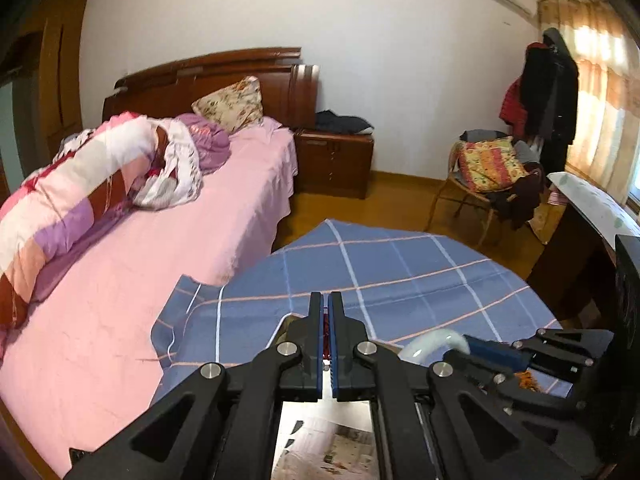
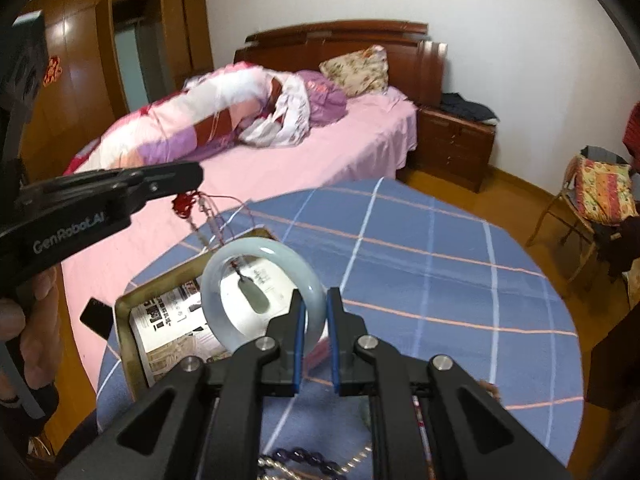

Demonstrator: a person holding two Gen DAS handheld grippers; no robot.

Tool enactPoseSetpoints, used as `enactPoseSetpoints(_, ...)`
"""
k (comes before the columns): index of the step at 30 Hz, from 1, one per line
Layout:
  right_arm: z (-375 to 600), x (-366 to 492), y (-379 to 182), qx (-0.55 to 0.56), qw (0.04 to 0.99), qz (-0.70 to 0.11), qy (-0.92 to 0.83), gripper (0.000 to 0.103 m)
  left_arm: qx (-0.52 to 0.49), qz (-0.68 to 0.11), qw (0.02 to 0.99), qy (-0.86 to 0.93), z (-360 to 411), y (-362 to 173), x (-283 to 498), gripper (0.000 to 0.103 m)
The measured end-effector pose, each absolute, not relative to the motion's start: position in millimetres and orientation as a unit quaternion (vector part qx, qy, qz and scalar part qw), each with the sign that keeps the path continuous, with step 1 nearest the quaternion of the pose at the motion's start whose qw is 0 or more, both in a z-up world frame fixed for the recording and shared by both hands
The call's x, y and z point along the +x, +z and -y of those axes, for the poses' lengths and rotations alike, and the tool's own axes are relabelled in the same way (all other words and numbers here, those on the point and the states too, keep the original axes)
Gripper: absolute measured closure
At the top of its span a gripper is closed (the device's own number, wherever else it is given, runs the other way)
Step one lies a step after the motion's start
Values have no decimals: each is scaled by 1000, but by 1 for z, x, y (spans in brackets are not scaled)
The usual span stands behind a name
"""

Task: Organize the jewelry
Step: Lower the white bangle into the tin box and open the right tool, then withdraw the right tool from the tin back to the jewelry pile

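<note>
The right gripper (image 2: pixel 316 316) is clamped on a pale translucent jade bangle (image 2: pixel 262 294), held above an open, newspaper-lined brass-coloured box (image 2: pixel 128 320) on the blue checked tabletop (image 2: pixel 440 280). The left gripper (image 1: pixel 326 312) pinches a red-knotted beaded necklace (image 2: pixel 200 212) (pendant dangling over the box).

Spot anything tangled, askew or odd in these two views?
Yes. The pendant of the necklace held by the left hand-held gripper shows through the jade bangle gripped by the right hand-held gripper, above the box. Threaded or just behind: unclear.
</note>
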State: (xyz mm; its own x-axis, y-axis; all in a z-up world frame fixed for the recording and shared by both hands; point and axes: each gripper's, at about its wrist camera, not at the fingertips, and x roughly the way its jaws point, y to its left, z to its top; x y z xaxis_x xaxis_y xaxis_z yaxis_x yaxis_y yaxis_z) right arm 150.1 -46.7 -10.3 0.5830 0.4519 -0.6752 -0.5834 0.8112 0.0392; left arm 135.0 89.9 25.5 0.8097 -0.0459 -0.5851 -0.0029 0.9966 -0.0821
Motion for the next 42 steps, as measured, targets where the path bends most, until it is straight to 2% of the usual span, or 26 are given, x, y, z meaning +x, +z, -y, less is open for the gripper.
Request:
enactPoseSetpoints(13, 15, 168, -57, -142, 864, -399, 274, 90, -50, -358, 932, -13, -96, -21, 148, 102)
enactPoseSetpoints(25, 18, 172, -57, -130, 869, -397, 264, 87, -41, -388, 921, -9, -92, -45, 154, 101)
enactPoseSetpoints(29, 21, 171, -54, -125, 871, -391, 270, 84, -32, -393, 919, -4, -89, -45, 154, 99)
enactPoseSetpoints(31, 22, 169, -52, -125, 873, -386, 272, 75, -31, -394, 919, -2, -88, -45, 154, 97)
enactPoseSetpoints(32, 23, 169, -51, -124, 873, -385, 273, 71, -31, -394, 919, -3, -88, -45, 153, 91)
enactPoseSetpoints(33, 24, 167, -50, -123, 873, -383, 275, 66, -30, -393, 919, -1, -87, -44, 152, 80)
enactPoseSetpoints(34, 25, 166, -49, -122, 874, -381, 275, 64, -29, -390, 920, 4, -87, -43, 151, 72)
enactPoseSetpoints(35, 26, 165, -49, -122, 875, -380, 274, 64, -26, -387, 922, 8, -87, -42, 150, 51)
enactPoseSetpoints(36, 28, 164, -48, -121, 875, -380, 275, 64, -21, -379, 925, 19, -87, -41, 147, 40)
enactPoseSetpoints(40, 37, 160, -44, -113, 877, -377, 275, 52, -25, -373, 928, 16, -88, -37, 143, 37)
enactPoseSetpoints(42, 42, 156, -42, -113, 879, -375, 274, 50, -23, -372, 928, 19, -89, -36, 141, 37)
